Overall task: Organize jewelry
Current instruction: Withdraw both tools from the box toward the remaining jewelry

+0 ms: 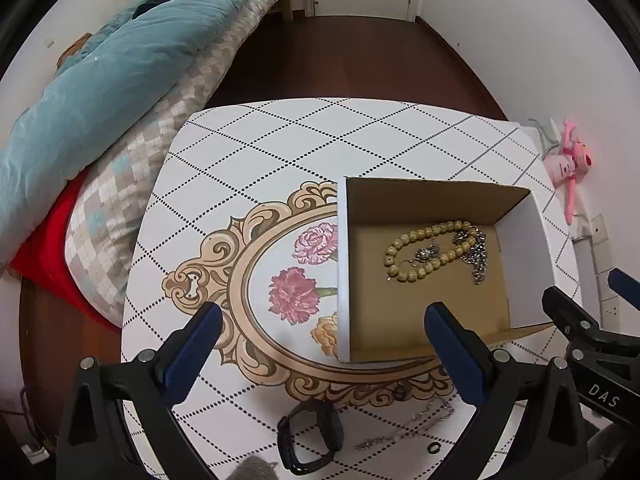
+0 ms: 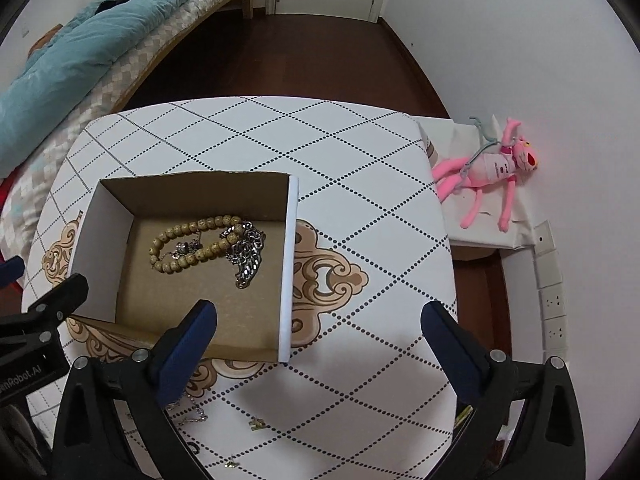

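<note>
An open cardboard box stands on the patterned table. Inside lie a tan bead bracelet, a silver chain and a small silver piece. On the table's near edge lie a black watch, a thin silver chain, a small black ring and small gold pieces. My left gripper is open and empty, above the box's near left corner. My right gripper is open and empty, over the box's near right corner.
The table has a diamond pattern and a floral medallion. A bed with a teal quilt lies to the left. A pink plush toy lies on a white ledge to the right. Wall sockets are on the right wall.
</note>
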A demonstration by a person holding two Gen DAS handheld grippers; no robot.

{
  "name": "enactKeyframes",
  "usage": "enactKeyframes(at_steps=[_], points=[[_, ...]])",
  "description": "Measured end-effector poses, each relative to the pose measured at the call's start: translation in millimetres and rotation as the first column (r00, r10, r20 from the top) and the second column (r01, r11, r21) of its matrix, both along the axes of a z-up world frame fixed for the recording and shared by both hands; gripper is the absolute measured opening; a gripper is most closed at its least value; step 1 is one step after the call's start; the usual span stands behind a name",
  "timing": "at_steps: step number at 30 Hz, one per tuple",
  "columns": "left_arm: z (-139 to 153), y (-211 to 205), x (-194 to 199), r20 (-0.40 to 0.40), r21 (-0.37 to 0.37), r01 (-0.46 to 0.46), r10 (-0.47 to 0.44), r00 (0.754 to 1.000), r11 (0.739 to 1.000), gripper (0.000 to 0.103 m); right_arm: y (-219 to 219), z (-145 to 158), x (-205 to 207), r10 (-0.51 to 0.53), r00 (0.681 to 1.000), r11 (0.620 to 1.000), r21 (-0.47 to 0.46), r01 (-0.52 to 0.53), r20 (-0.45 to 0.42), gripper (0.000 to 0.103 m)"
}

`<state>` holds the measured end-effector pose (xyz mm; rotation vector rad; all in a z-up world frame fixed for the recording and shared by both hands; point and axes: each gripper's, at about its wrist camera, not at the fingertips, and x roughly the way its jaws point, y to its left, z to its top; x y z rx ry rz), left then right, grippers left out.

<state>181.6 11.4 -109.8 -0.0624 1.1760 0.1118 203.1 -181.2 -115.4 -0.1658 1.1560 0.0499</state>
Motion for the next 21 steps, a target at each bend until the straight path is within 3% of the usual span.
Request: enactKeyframes(at_steps=[8,21], points=[[30.7,-4.1,-17.6,0.069,-0.006,-0.010,0.010,0.998,1.000,0.103,-3.4,27.9,-16.6,-0.016,0.998,1.000,0.028,0.014,0.067,0.103],[97.9,-11.0,-70.0,0.201,-0.005,0.014,-0.012,0.979,1.000,0.103,-15.9,102.1,-77.4,-0.040,0.974,0.997,0.075,0.023,0.224,0.103]])
